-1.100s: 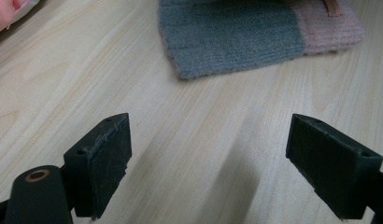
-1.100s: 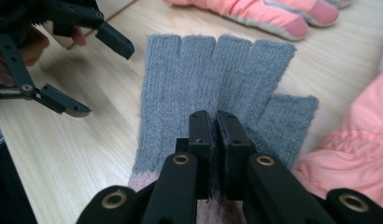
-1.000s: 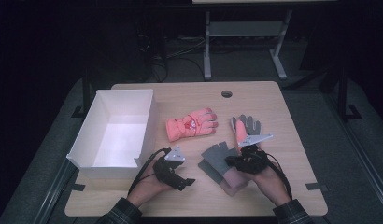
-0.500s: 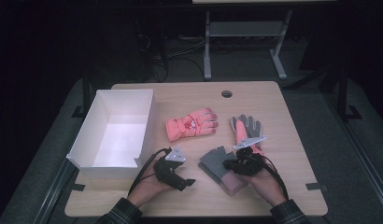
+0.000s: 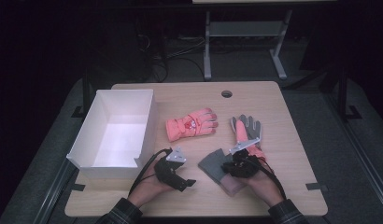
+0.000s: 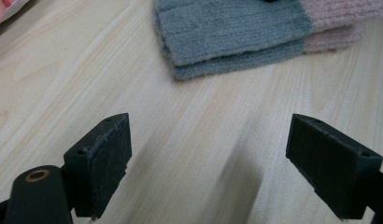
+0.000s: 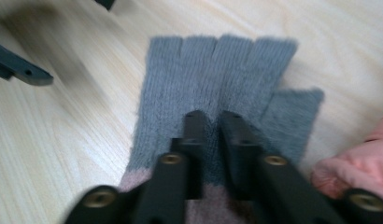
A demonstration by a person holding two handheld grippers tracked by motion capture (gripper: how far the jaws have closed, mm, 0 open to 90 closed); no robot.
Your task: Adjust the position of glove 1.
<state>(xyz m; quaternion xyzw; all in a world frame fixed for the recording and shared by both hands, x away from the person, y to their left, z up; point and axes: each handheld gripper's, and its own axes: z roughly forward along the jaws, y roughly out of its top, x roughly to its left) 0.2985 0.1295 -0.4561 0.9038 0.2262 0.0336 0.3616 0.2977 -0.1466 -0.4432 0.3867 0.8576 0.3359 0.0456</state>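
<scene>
Grey knit glove (image 7: 213,88) lies flat on worktop (image 5: 283,112), right of white box (image 5: 119,128). Right tongs (image 7: 212,126) just been opening, narrow gap, glove fabric between. Left tongs (image 6: 208,154) spread, nothing between, near glove cuff.
</scene>
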